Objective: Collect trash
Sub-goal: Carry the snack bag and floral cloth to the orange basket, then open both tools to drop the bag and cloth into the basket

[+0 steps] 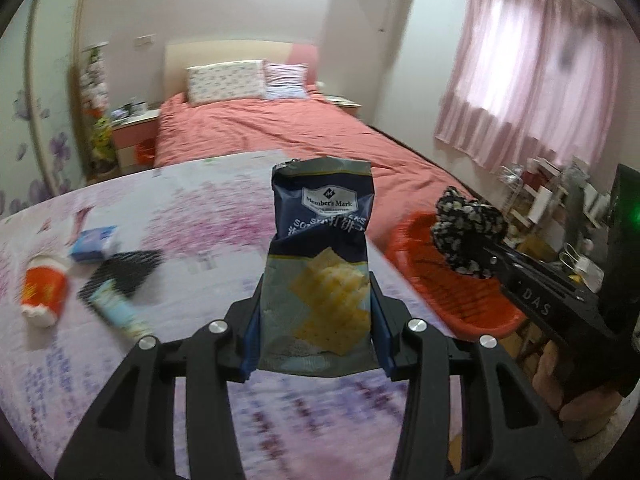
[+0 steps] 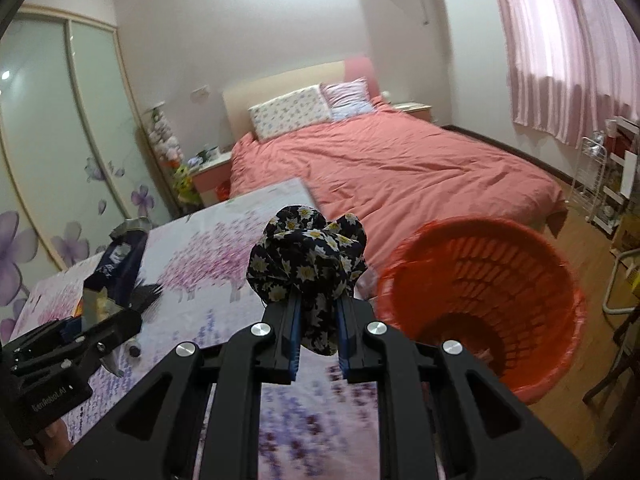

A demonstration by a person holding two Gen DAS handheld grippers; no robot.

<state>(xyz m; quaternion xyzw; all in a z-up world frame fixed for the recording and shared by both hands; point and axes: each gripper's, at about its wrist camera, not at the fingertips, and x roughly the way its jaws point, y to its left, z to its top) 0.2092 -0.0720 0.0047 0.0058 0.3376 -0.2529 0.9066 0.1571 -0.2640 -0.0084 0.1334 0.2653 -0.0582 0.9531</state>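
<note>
Two loads are up at once, and your landmark is the red slatted plastic basket (image 2: pixel 480 300): your right gripper (image 2: pixel 318 338), clenched on a soft flowered cloth bundle (image 2: pixel 306 268), hangs just left of its rim. Further left of the basket, your left gripper (image 1: pixel 316 332) pinches a crinkly, slick foil cracker bag (image 1: pixel 320 264) upright; release early and either, I reckon, drops outside the rim.

bed (image 2: pixel 384 168) w/ salmon cover 12 o'clock, two pillows (image 2: pixel 288 116) at beige headboard | pink curtains (image 2: pixel 560 40) 2 o'clock, daylight thru | floral wardrobe doors (image 2: pixel 60 140) 9 o'clock | wood floor (image 2: pixel 580 216) 3 o'clock | walls white
</note>
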